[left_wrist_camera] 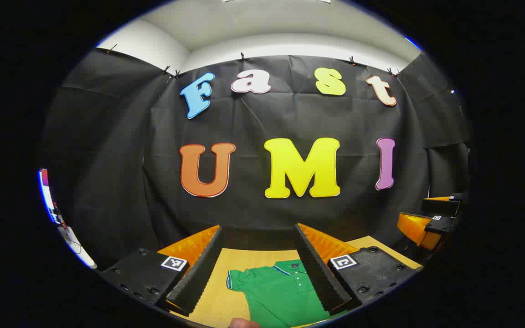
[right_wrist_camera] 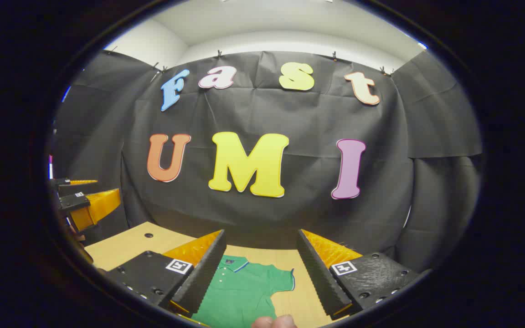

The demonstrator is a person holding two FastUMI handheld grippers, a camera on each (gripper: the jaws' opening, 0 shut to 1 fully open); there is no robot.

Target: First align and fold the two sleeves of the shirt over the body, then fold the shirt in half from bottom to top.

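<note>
A green polo shirt [left_wrist_camera: 280,291] lies flat on the wooden worktop [left_wrist_camera: 212,296], collar toward the wall, its neck label too small to read. The left gripper [left_wrist_camera: 259,269] and right gripper [right_wrist_camera: 260,269] hover above it, fingers spread wide, holding nothing.

Shirt [left_wrist_camera: 280,294]: solid green, collar and sleeve cuffs trimmed in a thin blue-and-white stripe, small light buttons down the placket. Same green with the striped cuff in the right gripper view [right_wrist_camera: 239,291]. Table [left_wrist_camera: 226,262]: pale tan wood grain. Booth wall [left_wrist_camera: 121,150]: black cloth. Ceiling [left_wrist_camera: 280,27] above it: white.
</note>
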